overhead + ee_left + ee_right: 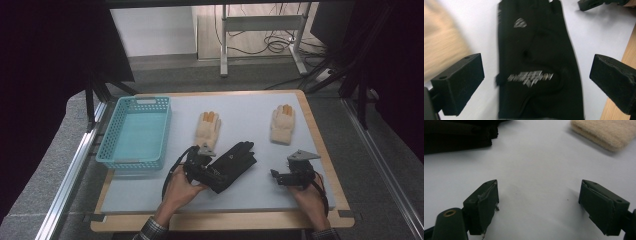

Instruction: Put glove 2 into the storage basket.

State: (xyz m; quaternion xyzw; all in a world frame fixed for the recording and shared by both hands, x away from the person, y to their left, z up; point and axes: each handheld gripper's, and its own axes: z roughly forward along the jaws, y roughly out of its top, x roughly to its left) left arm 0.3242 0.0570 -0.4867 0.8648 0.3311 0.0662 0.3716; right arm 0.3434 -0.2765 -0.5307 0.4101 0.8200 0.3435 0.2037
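Observation:
A black glove (237, 156) with grey print lies flat near the middle of the grey-white mat (250, 107). My left gripper (212, 170) hovers over its cuff end. In the left gripper view the black glove (536, 50) lies below and between the wide-apart jaws of the left gripper (536, 80), and neither pad touches it. My right gripper (276, 176) rests low at the mat's front right. In the right gripper view the right gripper (539, 202) stands open over bare mat, with the black glove (456, 135) at the upper left and a cream glove (606, 132) at the upper right.
Two cream gloves with orange fingertips lie farther back, one mid-table (208, 129) and one to the right (282, 124). A light-blue plastic basket (112, 145) stands at the left edge. The wooden table rim (325, 150) borders the mat. Cables and a desk frame stand beyond.

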